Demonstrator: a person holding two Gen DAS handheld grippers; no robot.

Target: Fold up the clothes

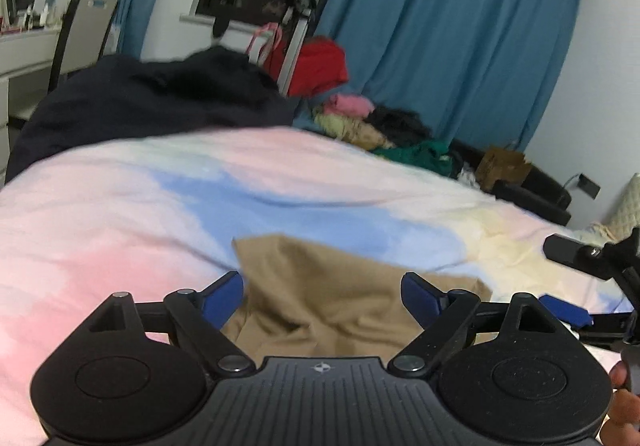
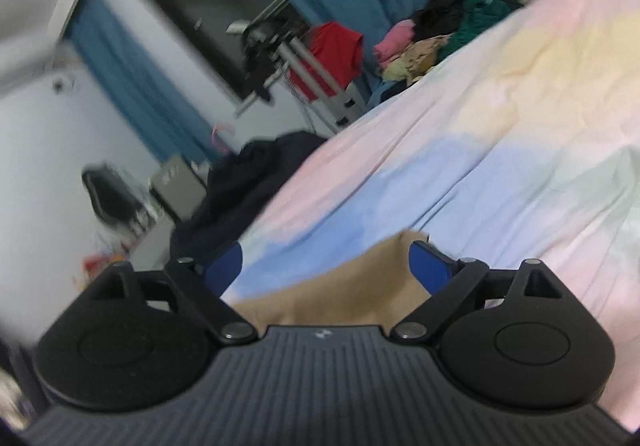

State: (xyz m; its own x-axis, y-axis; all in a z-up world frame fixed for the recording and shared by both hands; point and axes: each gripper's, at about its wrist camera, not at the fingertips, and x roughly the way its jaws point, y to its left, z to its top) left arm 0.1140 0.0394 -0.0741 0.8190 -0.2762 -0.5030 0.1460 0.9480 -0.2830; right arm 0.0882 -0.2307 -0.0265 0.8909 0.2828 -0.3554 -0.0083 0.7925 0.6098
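1. a tan garment (image 1: 332, 298) lies rumpled on the pastel bedsheet (image 1: 120, 214), at the near edge of the bed, one corner pointing away toward the blue patch of the sheet.
2. the left gripper (image 1: 322, 292) hangs over it with its blue fingers (image 1: 222, 296) spread wide, the cloth showing between them, nothing pinched.
3. the right gripper (image 2: 324, 266) is tilted, its fingers likewise wide apart, the garment's corner (image 2: 412, 236) just beside the right-hand finger (image 2: 430, 266); whether they touch i cannot tell.
4. further back on the bed sits a dark heap of clothing (image 1: 160, 94).
5. beyond the bed: a colourful pile of clothes (image 1: 380, 126), a red garment (image 1: 320, 66) on a rack, blue curtains (image 1: 440, 26).
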